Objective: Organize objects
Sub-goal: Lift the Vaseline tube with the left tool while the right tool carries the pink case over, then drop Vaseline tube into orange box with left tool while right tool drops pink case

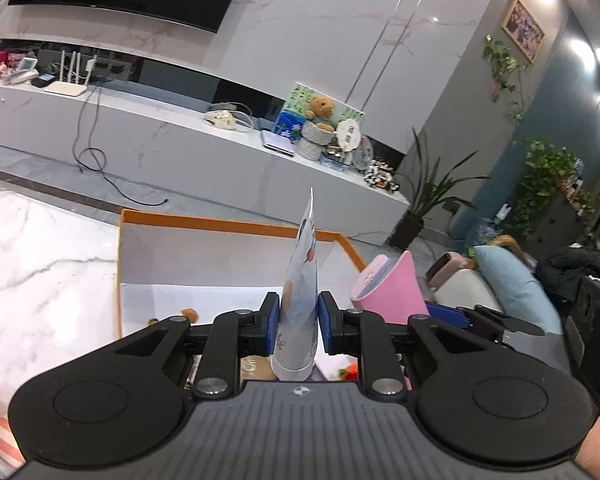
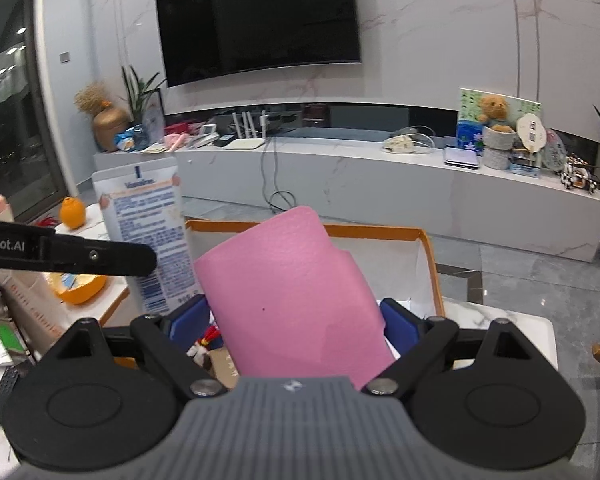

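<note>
My left gripper (image 1: 298,318) is shut on a white and pale-blue lotion tube (image 1: 300,292), cap end toward the camera, crimped end up. It holds the tube above an orange-rimmed white box (image 1: 228,222). The tube also shows in the right wrist view (image 2: 148,232), with the left gripper's arm (image 2: 68,254) beside it. My right gripper (image 2: 296,320) is shut on a pink leather-like case (image 2: 288,288), held above the same box (image 2: 428,256). The pink case also shows in the left wrist view (image 1: 388,288) at right.
The box sits on a white marble table (image 1: 40,280). An orange (image 2: 72,212) and an orange bowl (image 2: 80,288) lie at the left. Small toys lie below the grippers (image 2: 204,344). A long TV bench (image 2: 340,172) stands behind.
</note>
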Available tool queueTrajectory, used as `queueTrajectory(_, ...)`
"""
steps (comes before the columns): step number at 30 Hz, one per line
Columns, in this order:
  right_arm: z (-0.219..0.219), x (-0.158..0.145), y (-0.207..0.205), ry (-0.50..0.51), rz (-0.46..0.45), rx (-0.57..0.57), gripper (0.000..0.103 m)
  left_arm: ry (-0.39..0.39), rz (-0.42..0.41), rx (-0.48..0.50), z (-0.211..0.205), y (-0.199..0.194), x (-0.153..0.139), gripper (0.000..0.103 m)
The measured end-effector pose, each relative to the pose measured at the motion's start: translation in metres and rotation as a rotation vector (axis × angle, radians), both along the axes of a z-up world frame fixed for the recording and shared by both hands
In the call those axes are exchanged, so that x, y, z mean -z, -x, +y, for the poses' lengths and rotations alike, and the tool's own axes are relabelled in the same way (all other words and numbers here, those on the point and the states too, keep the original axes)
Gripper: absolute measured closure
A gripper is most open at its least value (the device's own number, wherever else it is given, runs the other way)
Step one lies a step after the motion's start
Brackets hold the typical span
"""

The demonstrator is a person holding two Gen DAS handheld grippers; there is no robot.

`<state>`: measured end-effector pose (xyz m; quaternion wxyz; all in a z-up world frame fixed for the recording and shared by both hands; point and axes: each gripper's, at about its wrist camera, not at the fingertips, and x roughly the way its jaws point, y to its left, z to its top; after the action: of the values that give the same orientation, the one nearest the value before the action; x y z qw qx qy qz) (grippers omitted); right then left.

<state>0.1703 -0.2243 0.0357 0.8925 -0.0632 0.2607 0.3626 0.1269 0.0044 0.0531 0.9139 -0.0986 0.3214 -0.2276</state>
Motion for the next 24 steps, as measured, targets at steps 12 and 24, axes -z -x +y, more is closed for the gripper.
queueTrajectory(12,0.02,0.026,-0.001,0.09,-0.052,0.044,0.012,-0.141,0.08,-0.009,-0.018,-0.013,0.024,0.079)
queueTrajectory(24,0.028,0.039,-0.006,0.158,-0.097,0.042,0.012,-0.244,0.188,-0.004,-0.031,-0.027,0.047,0.079)
